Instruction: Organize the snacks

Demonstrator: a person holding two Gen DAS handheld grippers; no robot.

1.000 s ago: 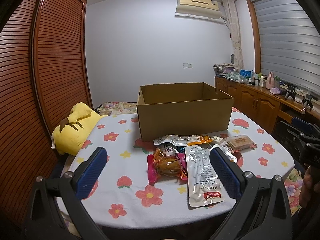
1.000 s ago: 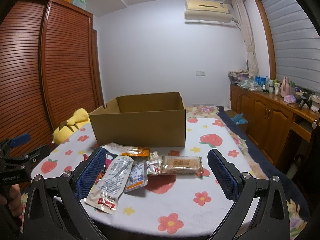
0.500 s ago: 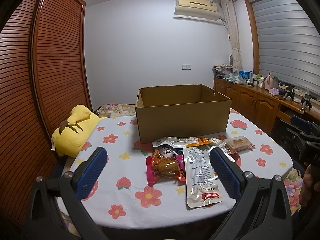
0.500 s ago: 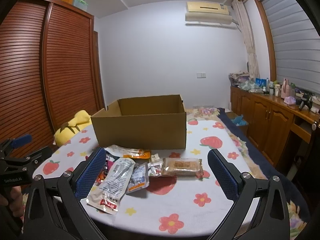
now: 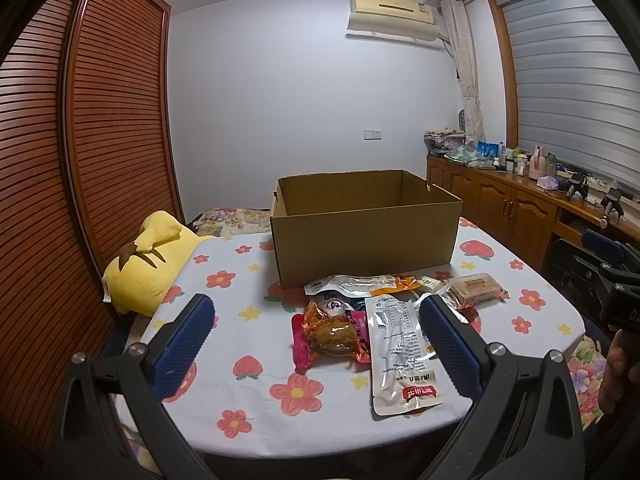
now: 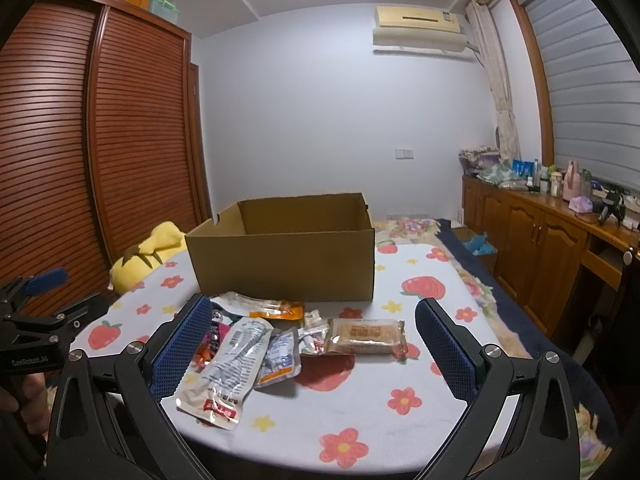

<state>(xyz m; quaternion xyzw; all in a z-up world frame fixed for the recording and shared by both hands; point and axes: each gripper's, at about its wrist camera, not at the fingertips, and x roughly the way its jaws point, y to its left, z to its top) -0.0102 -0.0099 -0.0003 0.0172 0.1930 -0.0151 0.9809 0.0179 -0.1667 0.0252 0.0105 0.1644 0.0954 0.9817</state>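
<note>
Snack packets heaped on the flowered table (image 5: 256,376) before an open cardboard box (image 5: 364,236)

The left gripper (image 5: 316,340) hangs spread wide and empty, short of the pile; the long silver packet (image 5: 400,352) lies just inside its right finger. The right gripper (image 6: 312,344) is likewise spread and empty, the biscuit packet (image 6: 366,336) lying beyond and between its fingers

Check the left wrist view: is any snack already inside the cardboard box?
No: the visible interior of the cardboard box shows only bare walls, and the snack packets lie on the tablecloth.
</note>
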